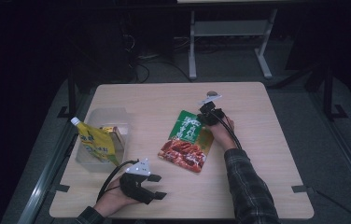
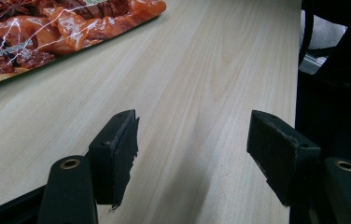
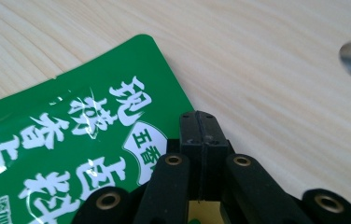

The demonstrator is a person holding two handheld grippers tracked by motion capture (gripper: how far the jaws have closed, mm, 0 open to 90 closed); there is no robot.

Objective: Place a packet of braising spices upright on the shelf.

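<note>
A flat food pouch (image 1: 183,142), green at its far end and red at its near end, lies in the middle of the wooden table (image 1: 267,140). My right gripper (image 1: 205,114) is at the pouch's far right corner. In the right gripper view its jaws (image 3: 197,126) are pressed together over the edge of the green pouch (image 3: 71,140), and I see nothing between them. My left gripper (image 1: 158,186) rests near the table's front edge. In the left gripper view it (image 2: 192,140) stands open over bare wood, with the red end of the pouch (image 2: 47,28) farther off.
A clear plastic container (image 1: 94,116) stands at the table's left side. It holds a yellow spouted pouch (image 1: 96,142) and a small box (image 1: 115,133). A round grey hole (image 1: 212,93) is in the tabletop just beyond the right gripper. Bare wood lies to the right.
</note>
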